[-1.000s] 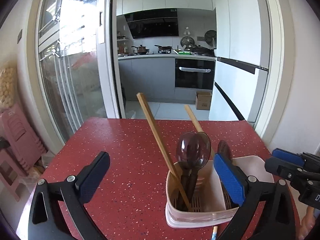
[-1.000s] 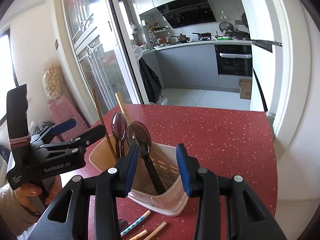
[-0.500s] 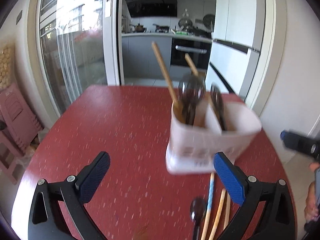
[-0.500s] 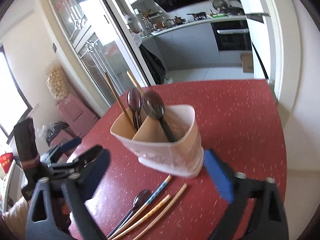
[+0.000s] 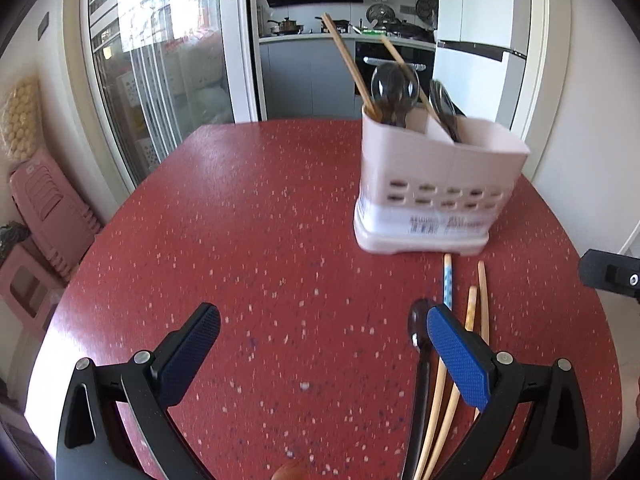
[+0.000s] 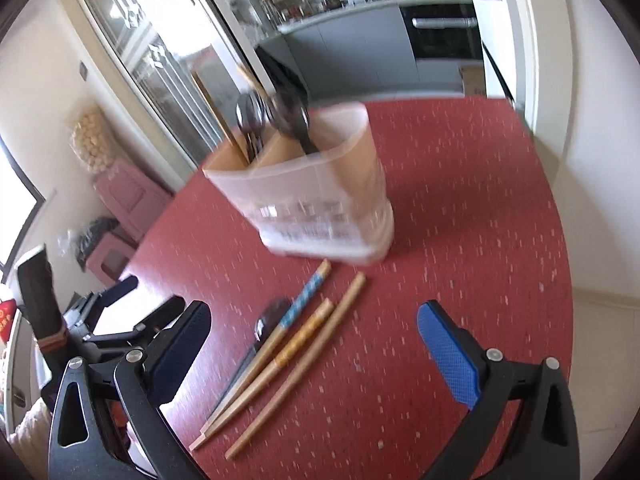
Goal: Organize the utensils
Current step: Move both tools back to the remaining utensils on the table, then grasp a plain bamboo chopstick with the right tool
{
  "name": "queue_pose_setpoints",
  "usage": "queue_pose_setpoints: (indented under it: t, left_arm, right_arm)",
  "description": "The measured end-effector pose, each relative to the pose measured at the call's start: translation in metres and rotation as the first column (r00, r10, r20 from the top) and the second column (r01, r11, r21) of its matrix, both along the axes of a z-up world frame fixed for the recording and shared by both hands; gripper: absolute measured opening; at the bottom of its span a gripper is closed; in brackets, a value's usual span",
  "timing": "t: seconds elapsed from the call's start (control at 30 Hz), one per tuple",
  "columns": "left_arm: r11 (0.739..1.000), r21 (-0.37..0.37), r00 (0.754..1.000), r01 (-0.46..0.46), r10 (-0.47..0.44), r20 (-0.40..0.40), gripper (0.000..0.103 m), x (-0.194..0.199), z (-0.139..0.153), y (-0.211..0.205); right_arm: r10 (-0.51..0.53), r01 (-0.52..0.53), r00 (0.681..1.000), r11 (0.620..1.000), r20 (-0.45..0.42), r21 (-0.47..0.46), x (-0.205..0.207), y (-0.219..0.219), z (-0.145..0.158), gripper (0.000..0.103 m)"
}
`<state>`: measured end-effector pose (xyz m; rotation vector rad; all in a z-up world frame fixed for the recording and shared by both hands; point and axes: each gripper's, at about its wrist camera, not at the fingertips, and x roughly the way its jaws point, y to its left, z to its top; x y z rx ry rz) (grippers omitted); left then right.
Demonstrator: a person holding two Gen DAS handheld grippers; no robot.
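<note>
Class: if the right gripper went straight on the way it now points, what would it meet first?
Probably the red tabletop, just right of the loose chopsticks; the right gripper is open and empty. Depth unclear.

From my right wrist camera, my right tongs [image 6: 316, 344] stood wide apart, with nothing between the blue pads [image 6: 448, 356]. Below them lay a red speckled tabletop [image 6: 460, 200]. A pale plastic utensil holder [image 6: 316, 196] stood upright on it, blurred, with dark spoons [image 6: 288, 116] and wooden chopsticks [image 6: 212, 104] sticking up from its compartments. Just in front of the holder, three chopsticks [image 6: 296, 352] lay side by side on the tabletop, one with a blue patterned end [image 6: 308, 294]. A dark spoon [image 6: 268, 320] lay beside them, partly under that chopstick. At the left edge I saw the left tongs [image 6: 132, 312]. A kitchen showed through the doorway beyond.
</note>
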<state>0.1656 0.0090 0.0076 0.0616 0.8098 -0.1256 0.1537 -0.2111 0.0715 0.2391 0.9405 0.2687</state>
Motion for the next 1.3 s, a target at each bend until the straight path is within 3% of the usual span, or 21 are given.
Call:
queue_pose_setpoints:
  t: [0.33, 0.57, 0.93, 1.3]
  left_arm:
    - [0.998, 0.038, 0.991, 0.052, -0.047, -0.122, 0.103, -0.021, -0.034, -0.003]
    - [0.998, 0.05, 0.982, 0.032, -0.022, -0.189, 0.103, -0.032, -0.056, 0.002]
    - [1.0, 0.019, 0.98, -0.005, 0.009, -0.2, 0.103, -0.028, -0.059, 0.018]
    - [0.999, 0.004, 0.977, 0.051, -0.049, -0.205, 0.103, -0.017, -0.058, 0.014]
  right_arm:
    - [-0.043, 0.045, 0.993, 0.999, -0.113, 0.019, -0.015, -0.015, -0.034, 0.103]
    - [-0.065, 0.065, 0.985, 0.998, -0.159, -0.006, -0.021, -0.017, -0.046, 0.103]
    - [-0.077, 0.066, 0.972, 0.996, -0.22, -0.057, -0.02, -0.006, -0.048, 0.103]
    - [-0.138, 0.098, 0.938, 0.986, -0.319, -0.138, -0.005, 0.011, -0.051, 0.102]
